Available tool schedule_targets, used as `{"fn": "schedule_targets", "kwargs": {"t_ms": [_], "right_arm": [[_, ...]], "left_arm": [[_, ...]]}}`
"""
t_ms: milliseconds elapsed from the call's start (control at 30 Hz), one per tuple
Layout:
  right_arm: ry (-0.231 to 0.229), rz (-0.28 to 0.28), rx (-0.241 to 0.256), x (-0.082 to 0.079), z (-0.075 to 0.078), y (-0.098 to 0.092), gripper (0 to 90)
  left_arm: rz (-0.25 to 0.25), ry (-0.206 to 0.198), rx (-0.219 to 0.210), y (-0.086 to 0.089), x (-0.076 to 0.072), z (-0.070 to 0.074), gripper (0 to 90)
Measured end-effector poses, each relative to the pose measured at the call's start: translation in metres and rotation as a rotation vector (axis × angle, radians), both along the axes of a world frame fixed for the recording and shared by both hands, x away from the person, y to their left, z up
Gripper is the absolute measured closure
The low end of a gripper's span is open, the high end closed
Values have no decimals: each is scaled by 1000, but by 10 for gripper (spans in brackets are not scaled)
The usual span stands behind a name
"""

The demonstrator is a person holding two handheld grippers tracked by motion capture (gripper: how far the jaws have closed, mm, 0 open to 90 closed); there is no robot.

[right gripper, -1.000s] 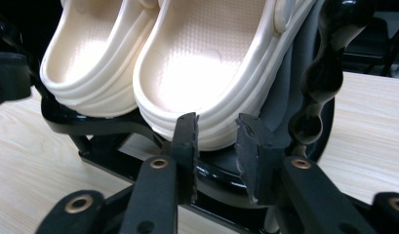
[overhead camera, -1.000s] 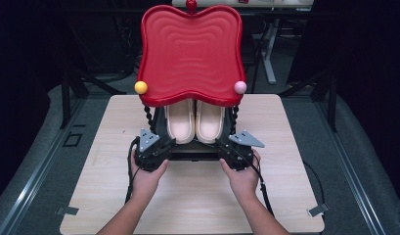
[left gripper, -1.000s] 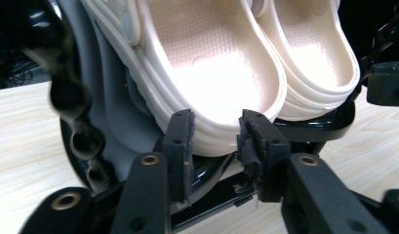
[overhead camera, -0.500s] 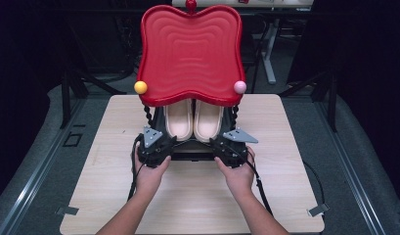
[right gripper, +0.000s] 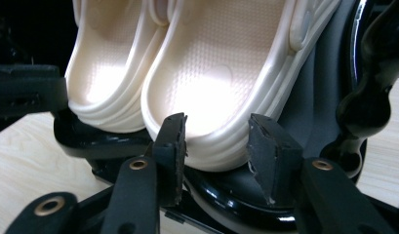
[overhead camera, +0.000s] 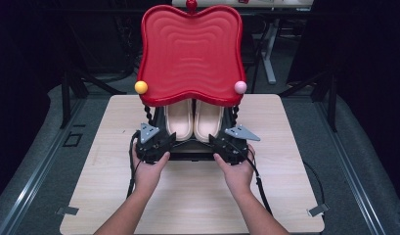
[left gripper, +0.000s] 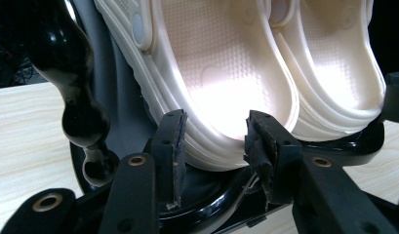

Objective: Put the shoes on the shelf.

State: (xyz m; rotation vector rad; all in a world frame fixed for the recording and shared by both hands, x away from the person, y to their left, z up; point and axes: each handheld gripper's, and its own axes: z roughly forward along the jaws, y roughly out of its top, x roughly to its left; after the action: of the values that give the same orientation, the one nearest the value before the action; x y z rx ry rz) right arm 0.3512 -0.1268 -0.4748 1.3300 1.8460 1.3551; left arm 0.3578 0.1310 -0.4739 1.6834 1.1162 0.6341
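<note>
Your left gripper (left gripper: 214,146) stands released, its jaws spread on either side of the heel of the left slipper (left gripper: 211,73), with a visible gap at each pad and nothing clamped. Your right gripper (right gripper: 214,146) is likewise released, jaws straddling the heel of the right slipper (right gripper: 221,68) without closing on it. In the high view the left gripper (overhead camera: 156,142) and right gripper (overhead camera: 232,144) sit at the front of a black rack (overhead camera: 190,154), one at each front corner, with your hands directly behind them. The two cream slippers lie side by side, touching, heels toward you, on the lower tier of that rack, under a red tray (overhead camera: 190,51) that forms its top. A yellow ball (overhead camera: 141,87) and a pink ball (overhead camera: 240,87) cap the tray's front corners. The rack stands near the middle of the wooden table (overhead camera: 90,196). Judged from this, the step in hand is the approach to grasp, one slipper heel per gripper. The next move calls for you to advance slightly so the pads cover the heel rim, then close both together; whether the pads already touch the rubber cannot be told.
</note>
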Motion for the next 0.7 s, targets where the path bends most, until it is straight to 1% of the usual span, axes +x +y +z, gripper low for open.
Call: {"fn": "schedule_targets", "kwargs": {"t_ms": [33, 67, 133, 167, 233, 300, 333, 367, 400, 433, 467, 500, 533, 600, 700], "right_arm": [[4, -2, 7, 1, 1, 0, 556], [-7, -6, 25, 2, 1, 0, 550], [-6, -18, 26, 3, 2, 1, 550], [-7, -17, 27, 4, 3, 1, 551], [-14, -29, 23, 5, 4, 3, 551], [-8, -39, 12, 8, 4, 4, 551], [-5, -48, 14, 9, 3, 4, 551], [-8, -51, 14, 10, 3, 4, 550], [-4, -57, 7, 11, 3, 4, 548], [-4, -60, 5, 12, 2, 5, 542], [0, -61, -5, 13, 1, 5, 537], [1, -67, -7, 14, 0, 5, 533], [4, -65, -7, 15, 0, 5, 530], [8, -63, -2, 17, 0, 4, 533], [6, -52, -17, 19, 0, 4, 547]], "left_arm": [[2, 0, 0, 1, 0, 0, 583], [4, -4, -4, 1, -1, 0, 575], [7, -19, -21, 1, -1, 2, 561], [11, -28, -26, 1, -1, 2, 559], [24, -31, -26, 1, 2, 3, 542], [42, -22, -11, 0, 6, 2, 535], [50, -18, -14, 0, 8, 0, 529], [49, -4, -8, 0, 10, -1, 523], [51, 8, -12, -1, 13, -3, 520], [46, 12, -14, -1, 14, -5, 515], [50, 7, -21, -2, 15, -6, 511], [47, 11, -17, -3, 15, -6, 513], [51, 4, -18, -4, 16, -7, 512], [48, 7, -6, -4, 16, -6, 518], [50, 4, 12, -5, 17, -5, 523]]}}
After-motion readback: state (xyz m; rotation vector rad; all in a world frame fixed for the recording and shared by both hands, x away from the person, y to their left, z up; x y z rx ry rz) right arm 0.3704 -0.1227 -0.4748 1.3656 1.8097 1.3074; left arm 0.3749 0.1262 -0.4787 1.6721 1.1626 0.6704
